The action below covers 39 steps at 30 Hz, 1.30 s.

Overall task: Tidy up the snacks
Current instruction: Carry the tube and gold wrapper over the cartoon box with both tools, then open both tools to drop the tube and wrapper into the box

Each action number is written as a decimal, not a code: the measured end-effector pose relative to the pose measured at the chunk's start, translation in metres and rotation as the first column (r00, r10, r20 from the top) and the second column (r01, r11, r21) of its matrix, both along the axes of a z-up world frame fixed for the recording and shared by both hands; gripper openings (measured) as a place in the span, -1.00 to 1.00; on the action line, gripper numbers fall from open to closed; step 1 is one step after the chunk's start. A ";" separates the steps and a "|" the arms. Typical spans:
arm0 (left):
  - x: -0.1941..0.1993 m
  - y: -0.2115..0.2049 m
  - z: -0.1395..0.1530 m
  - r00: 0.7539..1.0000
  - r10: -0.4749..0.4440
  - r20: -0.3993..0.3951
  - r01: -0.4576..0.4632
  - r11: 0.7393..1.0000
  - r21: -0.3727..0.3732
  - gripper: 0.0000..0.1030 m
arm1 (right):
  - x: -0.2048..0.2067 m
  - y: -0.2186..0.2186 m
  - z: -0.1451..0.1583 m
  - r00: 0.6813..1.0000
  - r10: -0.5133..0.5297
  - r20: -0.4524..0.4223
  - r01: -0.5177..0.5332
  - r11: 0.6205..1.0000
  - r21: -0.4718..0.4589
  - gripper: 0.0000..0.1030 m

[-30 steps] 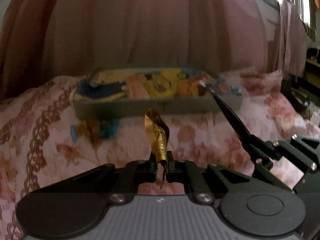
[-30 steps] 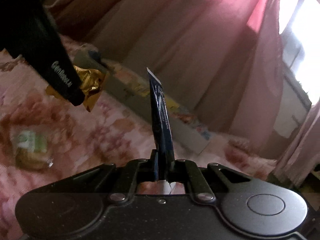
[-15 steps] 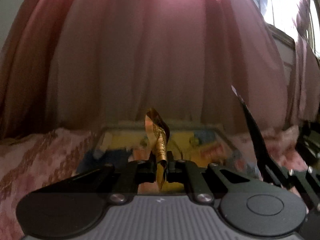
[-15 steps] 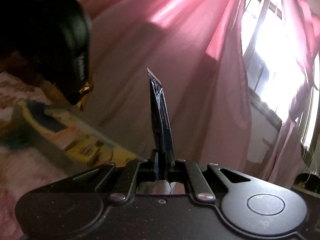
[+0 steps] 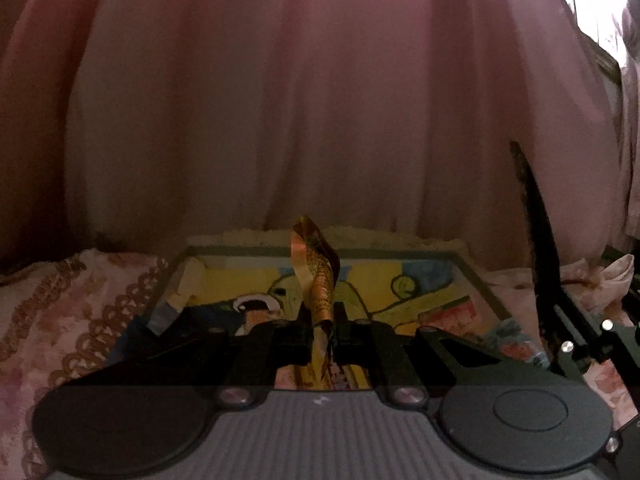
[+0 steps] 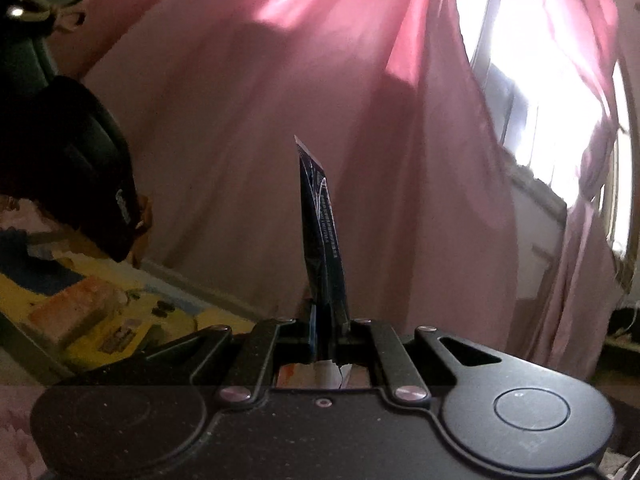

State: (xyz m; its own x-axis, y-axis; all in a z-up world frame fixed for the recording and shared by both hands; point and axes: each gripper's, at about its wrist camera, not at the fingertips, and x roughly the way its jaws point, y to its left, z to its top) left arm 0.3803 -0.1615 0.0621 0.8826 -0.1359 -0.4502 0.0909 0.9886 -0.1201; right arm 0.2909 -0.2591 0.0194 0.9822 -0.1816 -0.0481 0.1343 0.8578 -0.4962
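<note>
On the floral bed [image 5: 80, 312], the tray [image 5: 476, 280] already holds colourful snacks. Each hand-held gripper is clamped on one more: left [image 5: 322, 332] on the gold wrapper [image 5: 316, 276], right [image 6: 326, 332] on the dark packet [image 6: 324, 240], both above the tray, undelivered.

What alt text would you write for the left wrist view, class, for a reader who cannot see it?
The left hand-held gripper pinches a crinkled gold foil snack wrapper upright above a shallow grey tray with a yellow cartoon lining on a pink floral bedcover. A dark flat snack packet rises at right; pink curtains hang behind.
</note>
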 end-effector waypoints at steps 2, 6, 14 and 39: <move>0.003 -0.003 -0.006 1.000 0.003 -0.016 -0.003 1.000 -0.023 -0.83 | 0.008 -0.002 -0.006 0.999 0.006 -0.046 -0.006 1.000 0.000 -0.88; 0.006 -0.007 -0.016 0.999 -0.002 -0.036 0.001 0.999 -0.035 -0.83 | 0.017 -0.005 -0.015 0.997 0.013 -0.075 -0.012 1.000 0.012 -0.88; 0.010 -0.011 -0.023 0.998 -0.004 -0.061 0.002 0.999 -0.043 -0.81 | 0.018 -0.005 -0.017 0.995 0.022 -0.098 -0.017 0.999 0.050 -0.83; 0.012 0.019 -0.017 0.985 0.132 -0.110 -0.147 0.980 -0.137 0.58 | 0.028 -0.019 -0.008 0.969 0.071 -0.235 -0.010 0.967 0.253 0.45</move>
State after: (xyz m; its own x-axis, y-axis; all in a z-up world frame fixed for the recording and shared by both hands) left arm 0.3928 -0.1427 0.0447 0.8489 -0.0844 -0.5217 -0.0662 0.9624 -0.2635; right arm 0.3194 -0.2783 0.0114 0.9420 -0.0938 -0.3221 0.0000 0.9601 -0.2797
